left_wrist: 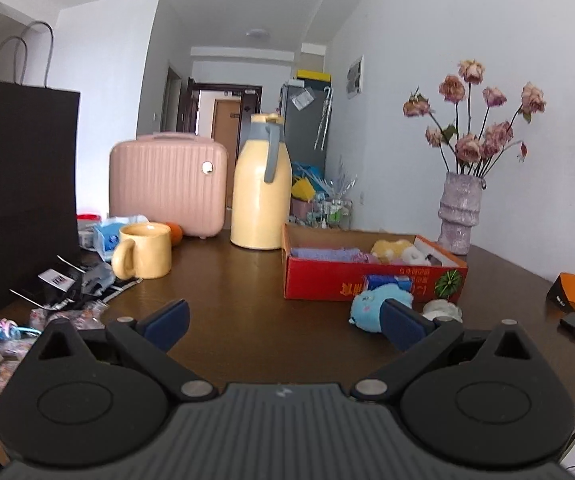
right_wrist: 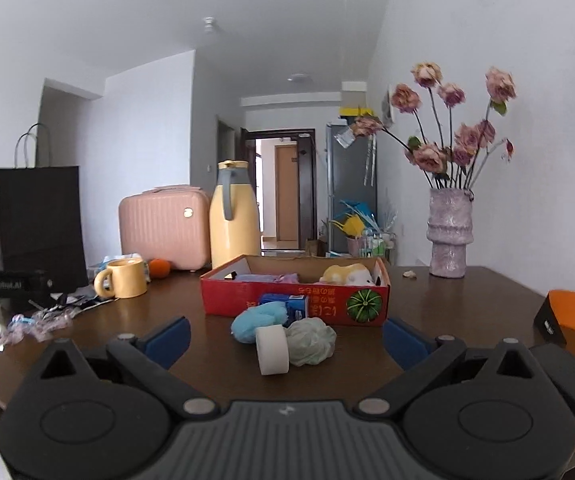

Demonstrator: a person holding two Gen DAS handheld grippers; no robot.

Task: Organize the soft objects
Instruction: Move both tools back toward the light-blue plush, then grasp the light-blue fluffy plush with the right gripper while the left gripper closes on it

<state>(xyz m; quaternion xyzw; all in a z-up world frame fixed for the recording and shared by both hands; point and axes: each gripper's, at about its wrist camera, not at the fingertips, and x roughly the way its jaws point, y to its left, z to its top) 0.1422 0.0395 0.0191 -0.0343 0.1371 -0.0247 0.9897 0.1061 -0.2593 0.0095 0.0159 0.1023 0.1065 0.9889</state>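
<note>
Both grippers hang released over the dark wooden table, left gripper and right gripper with blue pads spread wide, nothing between them. Soft stuff sits just in front of the shallow red cardboard box: a fluffy blue plush toy, a white tape-like roll and a pale green mesh puff, all bunched together. In the box are a lilac folded cloth and a yellow-white plush, partly hidden by the wall. Behind it stand a glossy yellow thermos jug, a ribbed pink hard case, a yellow mug and a bumpy purple vase of dried roses. The left-edge clutter is too blurry to read.
</note>
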